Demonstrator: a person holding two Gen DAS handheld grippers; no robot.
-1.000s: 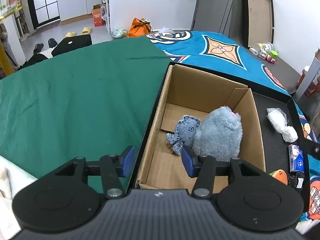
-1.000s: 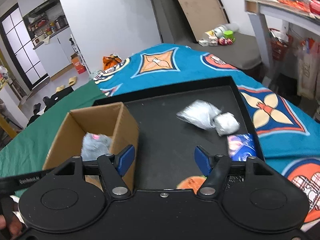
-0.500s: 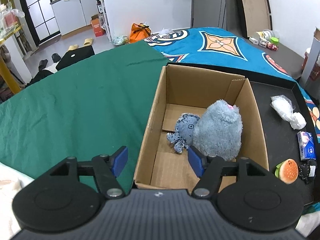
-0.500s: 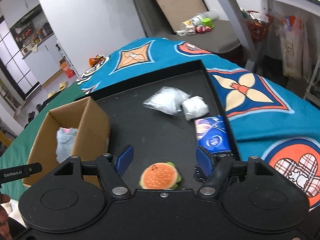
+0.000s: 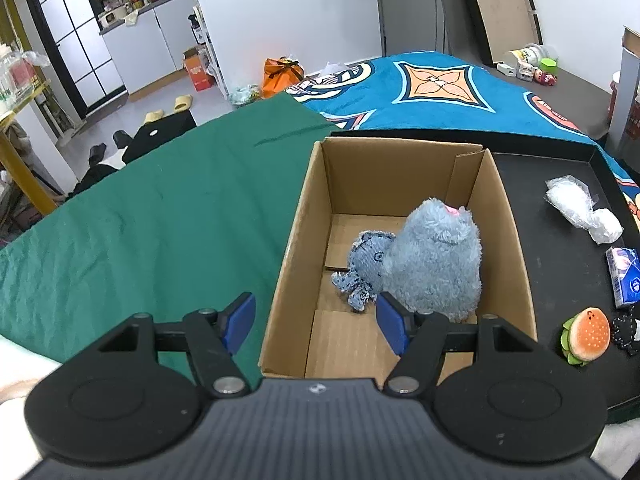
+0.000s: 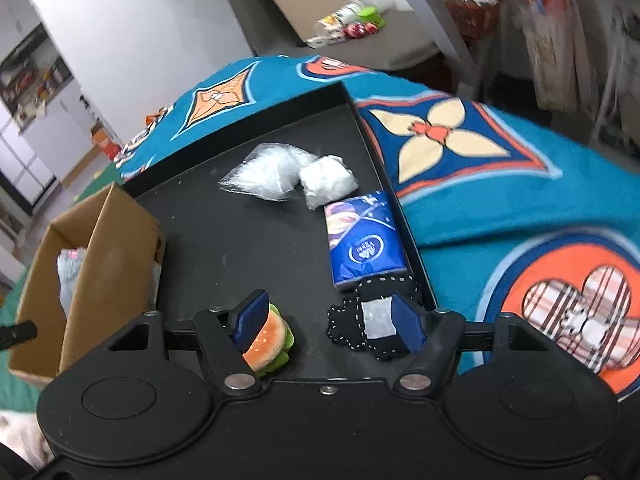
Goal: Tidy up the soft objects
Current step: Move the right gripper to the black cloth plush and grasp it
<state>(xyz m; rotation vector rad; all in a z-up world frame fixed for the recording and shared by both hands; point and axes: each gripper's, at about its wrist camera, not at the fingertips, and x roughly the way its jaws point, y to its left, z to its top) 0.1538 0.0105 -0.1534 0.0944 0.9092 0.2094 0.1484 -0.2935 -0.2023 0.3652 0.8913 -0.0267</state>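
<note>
A cardboard box [image 5: 510, 216] holds a fluffy grey plush [image 5: 436, 264] and a small denim octopus [image 5: 368, 260] leaning against it. My left gripper [image 5: 316, 322] hangs open over the box's near left wall with nothing between its fingers. On the black tray [image 6: 224, 248] lie a burger plush [image 6: 268, 340] and a black stitched soft piece [image 6: 352, 320]. My right gripper [image 6: 330, 320] hovers low over them with its jaws closing. Its left pad is in front of the burger and its right pad over the black piece. The pads press on nothing.
A blue tissue pack [image 6: 364, 244] and clear plastic bags [image 6: 276, 172] lie further back on the tray. The box [image 6: 108, 264] stands at the tray's left. Green cloth [image 5: 160, 220] covers the surface left of the box, and a patterned blue blanket [image 6: 500, 184] lies right of the tray.
My left gripper's jaws have widened and it has drawn back a little from the box. The right gripper has dropped toward the tray's near right corner, bringing the burger and black piece between its fingers.
</note>
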